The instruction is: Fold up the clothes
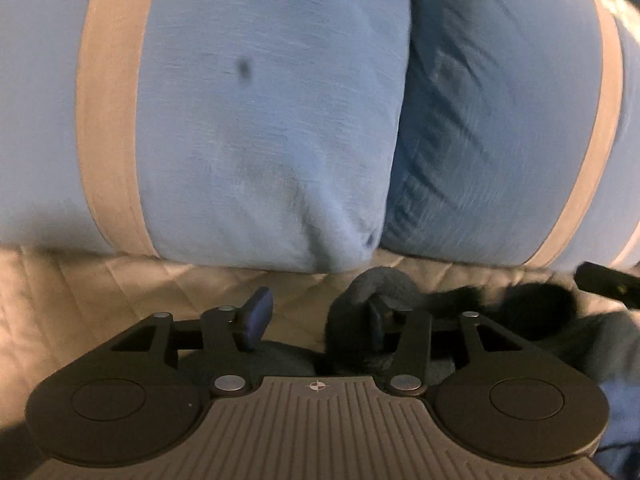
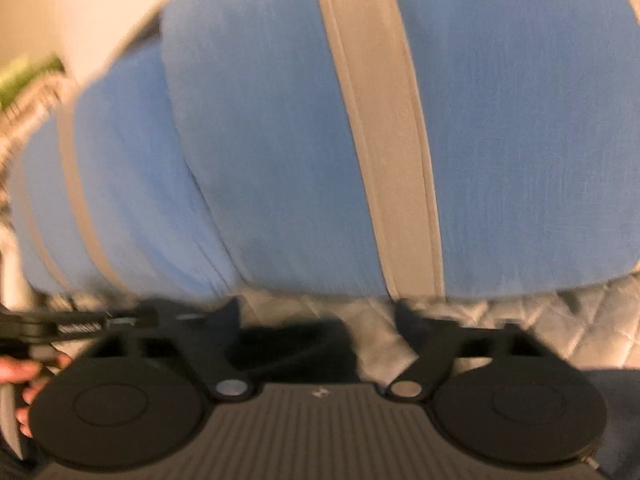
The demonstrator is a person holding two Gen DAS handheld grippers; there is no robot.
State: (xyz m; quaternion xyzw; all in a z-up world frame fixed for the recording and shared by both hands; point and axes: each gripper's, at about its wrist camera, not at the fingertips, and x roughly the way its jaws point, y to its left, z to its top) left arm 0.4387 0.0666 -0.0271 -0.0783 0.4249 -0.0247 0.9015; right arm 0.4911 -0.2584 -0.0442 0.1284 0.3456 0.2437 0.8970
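Observation:
A dark grey fuzzy garment [image 1: 360, 290] lies on the quilted bedspread [image 1: 80, 300] and drapes over the right finger of my left gripper [image 1: 316, 320]. That gripper's jaws stand apart, and the left pad is bare with bedspread behind it. The cloth spreads on to the right [image 1: 540, 308]. In the right wrist view my right gripper [image 2: 320, 316] stands wide open low over the bed. A dark patch of the garment [image 2: 296, 344] lies between and under its fingers, and neither pad presses on it. The picture there is blurred.
Two blue pillows with beige stripes [image 1: 260, 120] [image 1: 480, 120] stand close ahead and fill both views [image 2: 520, 120]. The right gripper's tip [image 1: 604, 280] shows at the right edge. The left gripper [image 2: 80, 324] and a hand [image 2: 24, 372] show at the left edge. A pale wall or headboard [image 2: 80, 20] is at top left.

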